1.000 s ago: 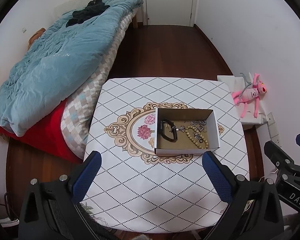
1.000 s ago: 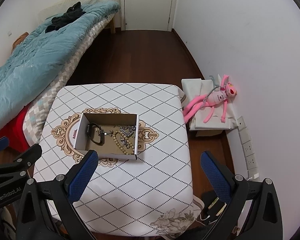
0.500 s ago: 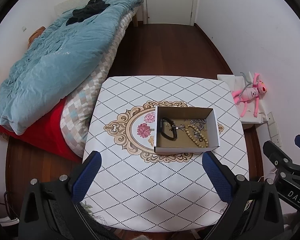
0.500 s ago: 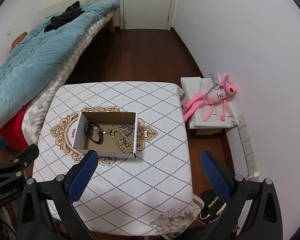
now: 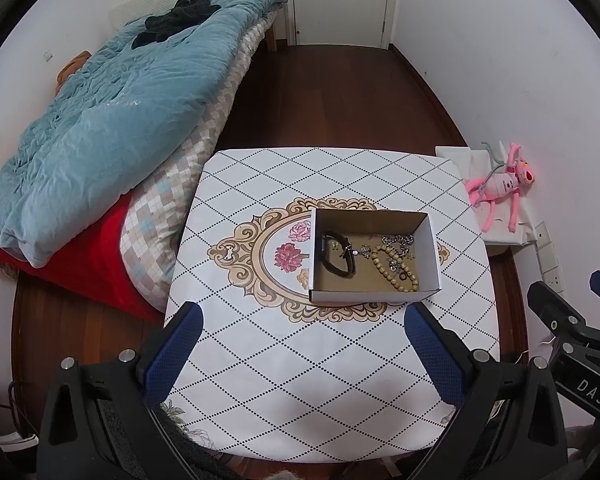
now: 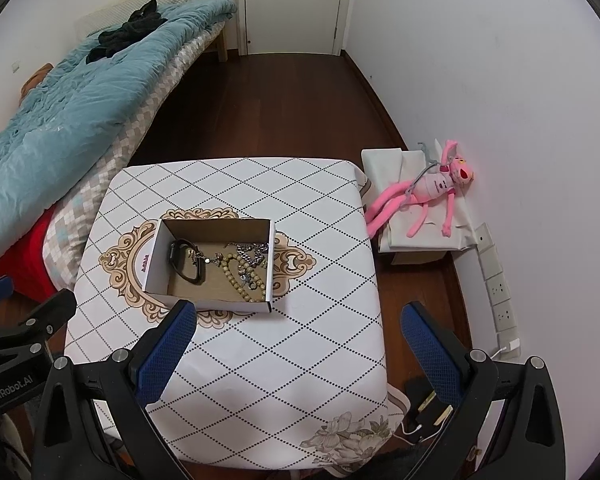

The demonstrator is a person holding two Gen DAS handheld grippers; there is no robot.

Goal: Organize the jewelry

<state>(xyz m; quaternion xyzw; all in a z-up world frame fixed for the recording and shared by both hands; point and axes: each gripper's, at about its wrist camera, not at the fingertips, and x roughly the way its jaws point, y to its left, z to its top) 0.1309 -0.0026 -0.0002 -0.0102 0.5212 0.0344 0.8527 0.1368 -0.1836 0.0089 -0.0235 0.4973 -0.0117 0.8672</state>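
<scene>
Grippers high above table (image 5: 260,360): left gripper (image 5: 300,320) spread, empty; right gripper (image 6: 300,320) spread, empty; jewelry box (image 5: 374,256) at 12 o'clock.

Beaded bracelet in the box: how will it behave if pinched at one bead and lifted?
The beaded bracelet is a loose strand, so it likely droops rather than holding its loop. It overlaps the silver chain, so that may snag and drag along. Round beads probably slip under a shallow pinch.

On the table (image 5: 300,360) stands an open box (image 5: 374,294) with a black band (image 5: 337,258), wooden beads (image 5: 392,270) and a silver chain (image 5: 398,239) inside. The left gripper (image 5: 300,330) hovers wide open near it.
</scene>
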